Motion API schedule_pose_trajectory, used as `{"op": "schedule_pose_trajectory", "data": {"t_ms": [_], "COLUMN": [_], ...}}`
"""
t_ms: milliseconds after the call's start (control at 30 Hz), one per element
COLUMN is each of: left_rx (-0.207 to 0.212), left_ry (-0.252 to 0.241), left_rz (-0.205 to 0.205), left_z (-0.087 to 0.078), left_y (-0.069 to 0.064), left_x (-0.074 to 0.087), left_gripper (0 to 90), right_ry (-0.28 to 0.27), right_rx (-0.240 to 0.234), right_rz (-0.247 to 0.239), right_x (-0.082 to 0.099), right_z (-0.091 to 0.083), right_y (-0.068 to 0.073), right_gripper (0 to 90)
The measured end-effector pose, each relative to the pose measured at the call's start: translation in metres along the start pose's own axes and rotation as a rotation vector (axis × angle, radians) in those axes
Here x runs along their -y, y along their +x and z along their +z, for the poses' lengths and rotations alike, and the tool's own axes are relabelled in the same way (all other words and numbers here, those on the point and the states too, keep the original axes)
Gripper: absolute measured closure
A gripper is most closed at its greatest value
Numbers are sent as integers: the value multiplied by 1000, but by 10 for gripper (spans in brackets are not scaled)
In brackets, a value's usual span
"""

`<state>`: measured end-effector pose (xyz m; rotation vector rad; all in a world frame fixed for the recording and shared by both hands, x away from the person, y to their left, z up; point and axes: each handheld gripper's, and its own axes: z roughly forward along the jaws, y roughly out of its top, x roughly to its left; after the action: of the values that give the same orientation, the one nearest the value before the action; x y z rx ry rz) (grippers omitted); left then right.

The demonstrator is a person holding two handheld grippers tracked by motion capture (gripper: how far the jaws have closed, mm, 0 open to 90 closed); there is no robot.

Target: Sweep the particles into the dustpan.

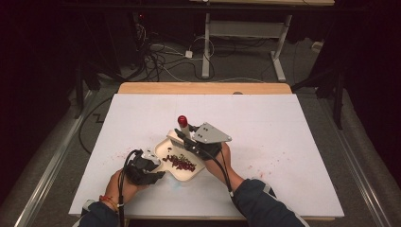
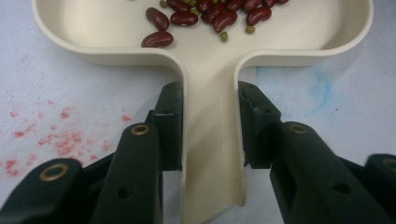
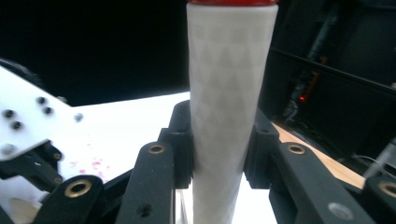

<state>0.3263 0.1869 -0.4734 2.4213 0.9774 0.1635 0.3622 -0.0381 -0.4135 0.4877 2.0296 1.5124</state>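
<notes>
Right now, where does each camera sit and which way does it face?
High view: above the person's side, looking forward and down on the table; forearms, left gripper, right gripper.
Left gripper view: rides that gripper, facing the cream dustpan with beans; jaws clamp its handle.
Right gripper view: looks along jaws gripping the brush handle.
Shared: high and left gripper views show the dustpan.

My left claw [image 1: 150, 166] sits low by my left hand [image 1: 124, 182], pointing forward and to the right, its jaws closed tight on what they hold. My right claw [image 1: 185, 137] comes in from the right hand [image 1: 221, 158], angled up and to the left, jaws clamped too. Both forearms enter from the bottom edge, sleeves dark.
</notes>
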Motion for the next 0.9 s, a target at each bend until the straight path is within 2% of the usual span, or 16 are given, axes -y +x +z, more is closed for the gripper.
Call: {"op": "schedule_pose_trajectory", "data": {"t_ms": [100,200,267,433,467,500,667,900], "left_rx": [-8,-7,-4,-5,-3,-7,-20,-27], "left_ry": [-9,-17,-18,-26,-26,-27,-28,-29], "left_rz": [-9,-13,-16,-28,-26,-28,-26,-17], "left_z": [0,0,0,-1,-1,-2,-1,-1], "left_y": [-1,-1,0,3,3,4,3,2], "left_x": [0,1,2,5,5,5,5,4], "left_gripper": [628,628,627,627,627,627,627,627], "right_ry": [4,7,12,-9,-22,-22,-31,-24], "right_rx": [-34,-79,-78,-59,-39,-39,0,13], "right_rz": [-14,10,-4,44,41,41,42,48], "right_x": [-5,-7,-8,-11,-13,-13,-16,-18], "right_z": [5,7,6,-10,-21,-21,-52,-97], "right_y": [11,19,21,-1,-9,-9,-30,-54], "right_gripper": [700,700,700,700,700,700,700,700]}}
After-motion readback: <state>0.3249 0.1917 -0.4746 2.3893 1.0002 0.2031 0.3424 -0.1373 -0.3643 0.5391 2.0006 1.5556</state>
